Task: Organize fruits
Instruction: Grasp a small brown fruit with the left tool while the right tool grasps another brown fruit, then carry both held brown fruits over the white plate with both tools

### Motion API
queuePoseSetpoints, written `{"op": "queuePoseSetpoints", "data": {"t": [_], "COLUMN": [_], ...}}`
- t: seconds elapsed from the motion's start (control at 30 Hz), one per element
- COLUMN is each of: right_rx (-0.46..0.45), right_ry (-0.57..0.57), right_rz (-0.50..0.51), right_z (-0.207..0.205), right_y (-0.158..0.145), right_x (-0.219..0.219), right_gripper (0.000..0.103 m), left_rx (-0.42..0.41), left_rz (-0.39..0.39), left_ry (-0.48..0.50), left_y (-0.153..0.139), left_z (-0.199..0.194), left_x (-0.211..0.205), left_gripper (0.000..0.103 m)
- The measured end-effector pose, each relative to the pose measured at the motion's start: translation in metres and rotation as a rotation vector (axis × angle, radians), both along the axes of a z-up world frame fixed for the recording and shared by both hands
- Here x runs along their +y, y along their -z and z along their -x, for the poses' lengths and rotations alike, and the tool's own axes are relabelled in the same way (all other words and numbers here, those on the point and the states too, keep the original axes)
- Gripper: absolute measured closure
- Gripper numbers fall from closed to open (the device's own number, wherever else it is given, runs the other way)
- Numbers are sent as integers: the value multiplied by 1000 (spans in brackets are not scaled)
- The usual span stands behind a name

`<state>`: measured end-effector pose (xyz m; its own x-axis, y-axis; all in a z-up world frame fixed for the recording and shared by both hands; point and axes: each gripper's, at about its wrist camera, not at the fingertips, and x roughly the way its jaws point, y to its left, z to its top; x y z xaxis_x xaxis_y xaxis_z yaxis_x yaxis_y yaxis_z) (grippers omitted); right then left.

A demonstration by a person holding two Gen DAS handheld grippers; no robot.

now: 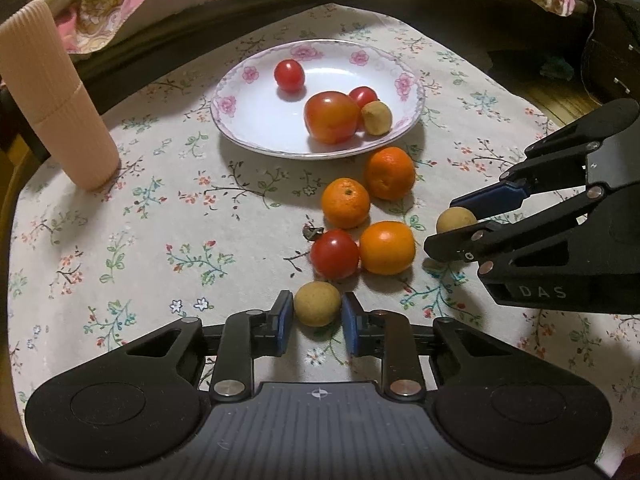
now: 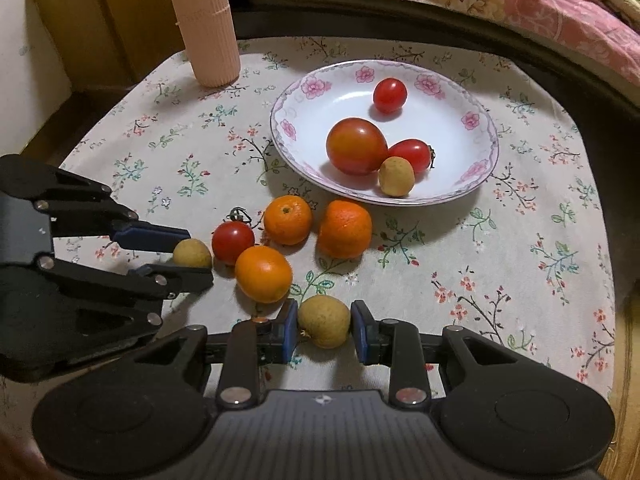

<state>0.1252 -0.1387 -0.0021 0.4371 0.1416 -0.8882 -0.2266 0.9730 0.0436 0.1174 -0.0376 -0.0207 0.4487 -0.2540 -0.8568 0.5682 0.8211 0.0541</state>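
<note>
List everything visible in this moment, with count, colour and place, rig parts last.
plate: 1, white with pink flowers, far centre of tablecloth
tomatoes: 4, red; three on plate, one on cloth
oranges: 3, orange, clustered on cloth before plate
longans: 3, tan; one on plate, one between each tool's fingers
ribbed cylinder: 1, peach, far left
tablecloth: 1, floral cream
bedding: pink floral, behind
left tool: around a longan, gaps visible
right tool: fingers against a longan

Before me: a floral tablecloth [image 1: 160,216], pale with small sprigs. A ribbed peach cylinder [image 1: 52,100] stands upright on it, far left. Behind, a pink flowered quilt [image 2: 500,4] lies bunched. A brown cardboard box [image 2: 100,28] sits beyond the cloth's corner.
</note>
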Motion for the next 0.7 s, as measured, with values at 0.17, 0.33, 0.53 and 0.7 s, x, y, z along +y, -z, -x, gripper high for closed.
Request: {"op": "queuePoseSetpoints", "data": {"t": [0.17, 0.33, 0.53, 0.7], "right_rx": [-4, -19, -19, -37], "right_ry": [-5, 15, 55, 64], "right_rz": [-5, -19, -35, -43], "right_z": [5, 8, 5, 1], "right_y": [-2, -8, -10, -16], "right_x": [1, -8, -22, -22], "right_gripper": [72, 72, 72, 72], "left_rx": [0, 1, 9, -9], "left_rz": [1, -9, 0, 26], "left_ry": [-10, -2, 19, 16], "left_y": [0, 3, 1, -11], "left_z": [2, 1, 1, 0], "left_x": [0, -6, -13, -14], "left_gripper": [69, 69, 69, 69]}}
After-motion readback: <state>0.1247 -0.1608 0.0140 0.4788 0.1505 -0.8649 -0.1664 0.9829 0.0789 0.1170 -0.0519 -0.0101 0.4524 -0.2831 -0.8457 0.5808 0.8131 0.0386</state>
